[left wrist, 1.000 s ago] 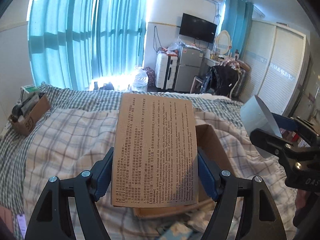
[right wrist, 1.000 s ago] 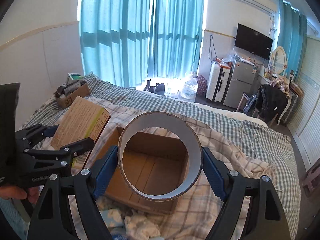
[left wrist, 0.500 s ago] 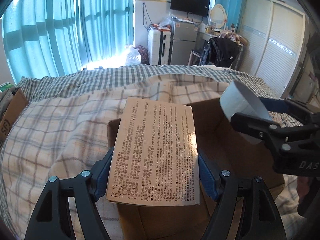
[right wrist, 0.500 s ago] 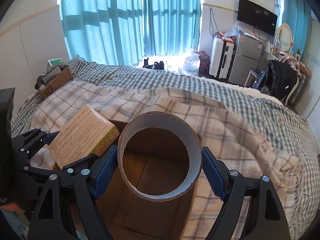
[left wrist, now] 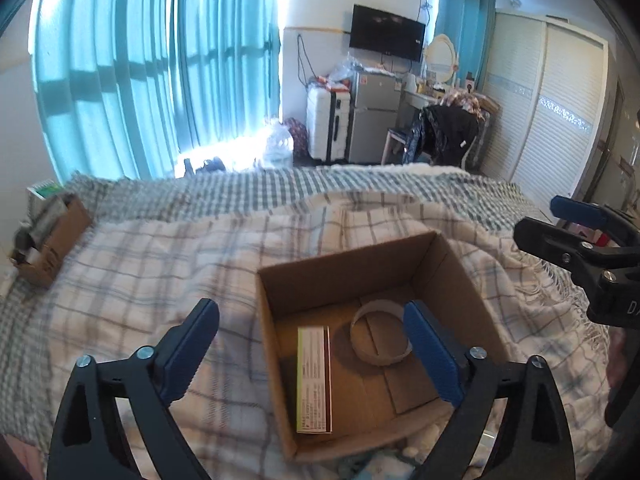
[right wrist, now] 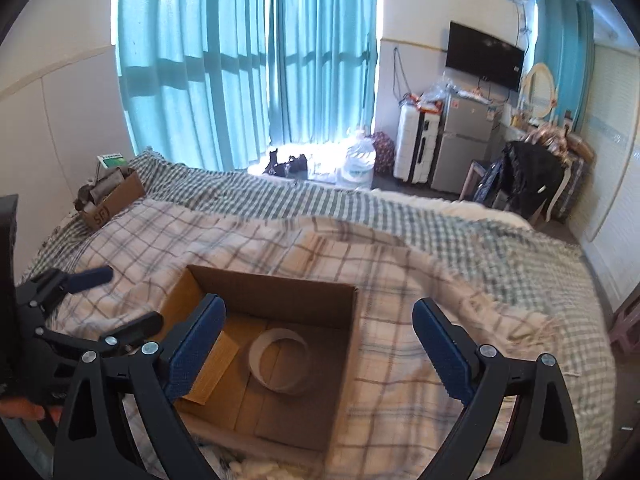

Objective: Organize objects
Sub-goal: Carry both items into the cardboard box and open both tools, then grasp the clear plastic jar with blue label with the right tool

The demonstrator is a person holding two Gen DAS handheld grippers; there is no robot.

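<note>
An open cardboard box sits on the plaid blanket on the bed. Inside it lie a flat printed carton on the left and a white cardboard ring to its right. My left gripper is open and empty above the box's near left part. My right gripper is open and empty above the box. Each gripper also shows at the edge of the other's view: the right one, the left one.
A small brown box full of items stands at the bed's far left edge. Crumpled white and blue bits lie by the box's near side. Beyond the bed are curtains, a suitcase, a fridge and a chair.
Both grippers have opened and let go: the printed carton and the white ring now lie inside the cardboard box. Both grippers have drawn back and up from it.
</note>
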